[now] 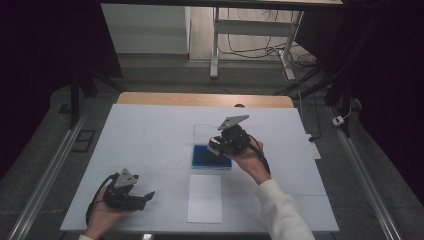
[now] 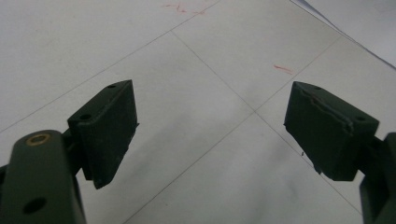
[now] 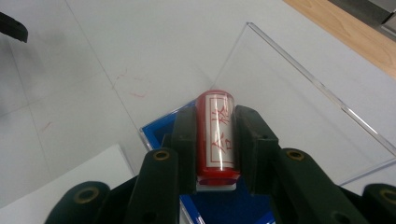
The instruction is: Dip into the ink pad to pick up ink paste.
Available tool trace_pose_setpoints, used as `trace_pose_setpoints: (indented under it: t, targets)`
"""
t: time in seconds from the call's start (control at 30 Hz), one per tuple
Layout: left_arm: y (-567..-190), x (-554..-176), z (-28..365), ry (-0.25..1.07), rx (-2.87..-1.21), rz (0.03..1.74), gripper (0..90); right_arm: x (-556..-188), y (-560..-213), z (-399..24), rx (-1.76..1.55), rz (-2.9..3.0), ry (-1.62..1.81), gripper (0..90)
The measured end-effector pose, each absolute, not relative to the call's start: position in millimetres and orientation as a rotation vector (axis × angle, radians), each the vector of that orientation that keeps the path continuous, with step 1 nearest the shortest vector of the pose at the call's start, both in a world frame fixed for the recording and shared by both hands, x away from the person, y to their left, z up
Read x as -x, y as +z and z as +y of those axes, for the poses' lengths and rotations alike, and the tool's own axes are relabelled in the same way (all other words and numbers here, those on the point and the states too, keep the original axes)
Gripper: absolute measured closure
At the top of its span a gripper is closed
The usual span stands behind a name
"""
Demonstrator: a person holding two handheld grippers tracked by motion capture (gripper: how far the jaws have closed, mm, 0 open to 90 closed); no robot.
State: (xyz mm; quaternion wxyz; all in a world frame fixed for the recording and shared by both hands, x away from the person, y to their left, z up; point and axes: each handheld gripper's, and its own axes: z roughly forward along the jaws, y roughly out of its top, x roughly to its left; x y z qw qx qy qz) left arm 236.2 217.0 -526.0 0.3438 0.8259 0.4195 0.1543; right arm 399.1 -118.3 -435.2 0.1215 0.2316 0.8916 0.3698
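The left gripper is resting wide open on the white surface. The right gripper is squeezing a red stamp above the blue ink pad, beside white paper.

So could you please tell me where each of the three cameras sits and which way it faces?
High view: above the person's side, looking forward and down on the table; forearms, both grippers.
Left gripper view: on the left gripper, facing bare table; open jaws.
Right gripper view: on the right gripper, facing the red stamp over the blue ink pad.
Shared: stamp and pad, high and right.
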Motion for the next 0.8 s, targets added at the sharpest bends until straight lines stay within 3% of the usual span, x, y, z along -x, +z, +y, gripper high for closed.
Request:
trace_pose_setpoints:
  t: [0.8]
  targets:
    - [-525, -236, 217, 0.404, -2.144, 1.09, 17.7, -410, -460, -107, -0.708, 2.647, 0.982, 69.8]
